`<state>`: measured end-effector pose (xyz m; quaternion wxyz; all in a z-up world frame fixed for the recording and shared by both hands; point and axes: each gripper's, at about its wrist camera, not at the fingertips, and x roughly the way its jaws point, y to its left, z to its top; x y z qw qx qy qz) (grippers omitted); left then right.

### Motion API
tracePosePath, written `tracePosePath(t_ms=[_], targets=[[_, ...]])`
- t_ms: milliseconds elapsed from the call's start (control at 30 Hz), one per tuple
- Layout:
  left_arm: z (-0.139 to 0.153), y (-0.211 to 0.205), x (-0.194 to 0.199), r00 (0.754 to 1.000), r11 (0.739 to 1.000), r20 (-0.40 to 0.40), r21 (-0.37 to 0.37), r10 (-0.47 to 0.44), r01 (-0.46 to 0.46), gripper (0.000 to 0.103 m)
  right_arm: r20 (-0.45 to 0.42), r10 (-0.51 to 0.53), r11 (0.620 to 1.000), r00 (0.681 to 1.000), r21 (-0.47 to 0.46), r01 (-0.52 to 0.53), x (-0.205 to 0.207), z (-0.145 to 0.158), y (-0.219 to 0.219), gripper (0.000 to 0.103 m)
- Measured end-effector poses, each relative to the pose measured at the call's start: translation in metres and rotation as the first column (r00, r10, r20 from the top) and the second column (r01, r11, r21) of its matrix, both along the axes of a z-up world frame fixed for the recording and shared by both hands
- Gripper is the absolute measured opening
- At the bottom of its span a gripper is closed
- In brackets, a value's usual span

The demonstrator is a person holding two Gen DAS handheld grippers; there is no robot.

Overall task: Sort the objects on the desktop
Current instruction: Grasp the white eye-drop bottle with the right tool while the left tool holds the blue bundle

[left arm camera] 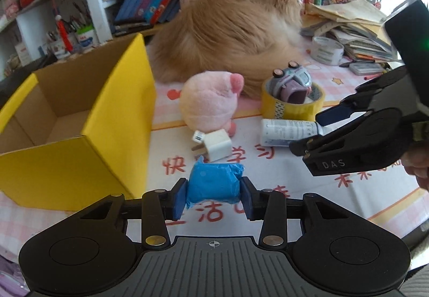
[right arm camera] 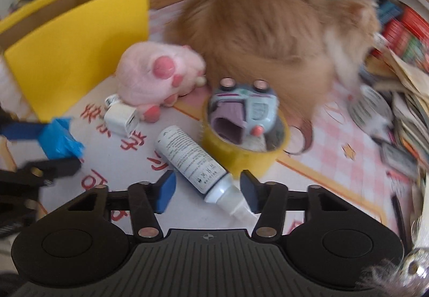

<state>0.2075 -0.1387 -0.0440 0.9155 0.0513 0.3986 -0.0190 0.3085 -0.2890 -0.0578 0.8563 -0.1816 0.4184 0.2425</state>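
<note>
Your left gripper [left arm camera: 214, 193] pinches a blue packet [left arm camera: 214, 183] between both pads, just beside the near right corner of the yellow box [left arm camera: 80, 162], whose open top shows a bare cardboard floor. Your right gripper [right arm camera: 207, 191] has its jaws spread to either side of a white bottle [right arm camera: 193, 160] that lies on the mat [left arm camera: 295, 189] with its nozzle toward you; the right pad sits right by the nozzle, the left pad stands apart from the body.

Behind the bottle, touching or nearly so, a yellow tape roll [right arm camera: 241, 154] lies flat with a toy car [right arm camera: 241, 112] standing nose-down in its core. A white charger [left arm camera: 214, 145] rests between the packet and a pink plush [left arm camera: 209, 103]. An orange cat [left arm camera: 236, 28] lies behind the plush and tape. The right wrist view is blurred.
</note>
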Motion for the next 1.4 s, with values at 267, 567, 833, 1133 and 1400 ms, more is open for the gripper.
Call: tracePosePath(t_ms=[267,567,833,1133,1400], targets=[[0.008,0.003,-0.007,1.000,1.000,0.029,-0.006,0.001,-0.001,0.040,-0.086,0.114,0.993,0.990,-0.021,-0.116,0.020,-0.012,0.006,0.047],[0.008,-0.004,-0.011,0.999,0.999,0.022,-0.012,-0.037,0.037,0.040,-0.138,0.087,0.996,0.987,0.033,-0.083,0.013,-0.012,0.003,0.031],[0.006,-0.005,-0.015,0.999,0.999,-0.004,-0.031,-0.043,0.043,0.040,-0.131,0.088,0.994,0.988,0.079,-0.078,0.019,-0.016,0.006,0.030],[0.015,0.001,-0.018,0.999,0.997,0.034,-0.063,-0.041,0.043,0.039,-0.238,-0.061,0.972,0.969,0.208,0.112,0.019,-0.010,-0.003,0.030],[0.025,0.001,-0.023,0.984,0.986,0.083,-0.041,-0.160,0.164,0.039,-0.268,-0.188,0.917,0.945,0.296,0.266,-0.011,0.012,-0.013,0.030]])
